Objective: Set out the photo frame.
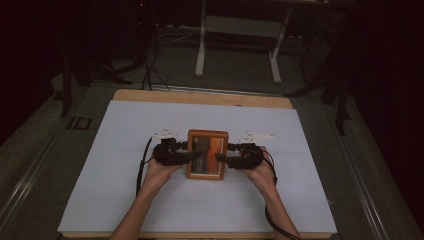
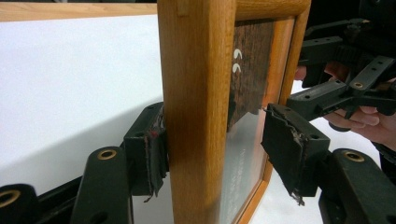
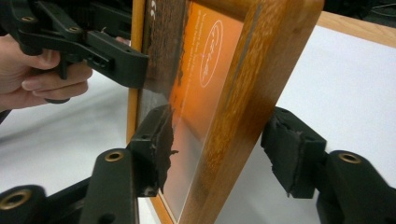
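White paper covers my worktop [image 1: 150, 200]; the wooden picture frame [image 1: 206, 154] rests at its middle between my left gripper [image 1: 196, 154] and right gripper [image 1: 218, 158]; both sets of jaws straddle its side rails, standing wide without clamping, so I judge the setting-down done and only withdrawal left.
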A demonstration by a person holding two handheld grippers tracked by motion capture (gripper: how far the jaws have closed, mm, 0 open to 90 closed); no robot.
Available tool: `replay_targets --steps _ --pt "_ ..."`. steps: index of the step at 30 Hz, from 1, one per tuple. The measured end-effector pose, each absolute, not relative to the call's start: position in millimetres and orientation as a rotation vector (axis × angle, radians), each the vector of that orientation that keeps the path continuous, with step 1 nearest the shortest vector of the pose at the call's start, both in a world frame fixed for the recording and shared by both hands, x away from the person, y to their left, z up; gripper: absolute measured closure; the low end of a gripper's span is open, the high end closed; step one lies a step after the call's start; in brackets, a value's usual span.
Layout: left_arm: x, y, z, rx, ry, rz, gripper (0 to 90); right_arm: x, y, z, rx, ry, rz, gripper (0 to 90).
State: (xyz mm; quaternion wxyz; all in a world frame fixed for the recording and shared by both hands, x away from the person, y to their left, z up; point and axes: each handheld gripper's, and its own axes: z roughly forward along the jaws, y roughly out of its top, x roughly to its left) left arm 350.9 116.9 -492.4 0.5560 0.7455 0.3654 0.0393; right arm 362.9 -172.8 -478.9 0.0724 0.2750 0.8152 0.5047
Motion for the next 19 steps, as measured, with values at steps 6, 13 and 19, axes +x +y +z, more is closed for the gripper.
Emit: replay_targets --steps 6,13,19 --pt "343 122 -499 1.781 0.862 0.067 42.6 358 -179 -478 0.826 2.462 1.489 38.6" --pt "332 131 -506 1.825 0.895 0.087 40.5 352 -194 -479 0.842 2.468 1.463 37.5" --pt "316 157 -508 1.859 1.002 0.190 39.8 341 -221 -478 0.876 2.455 1.404 35.9"
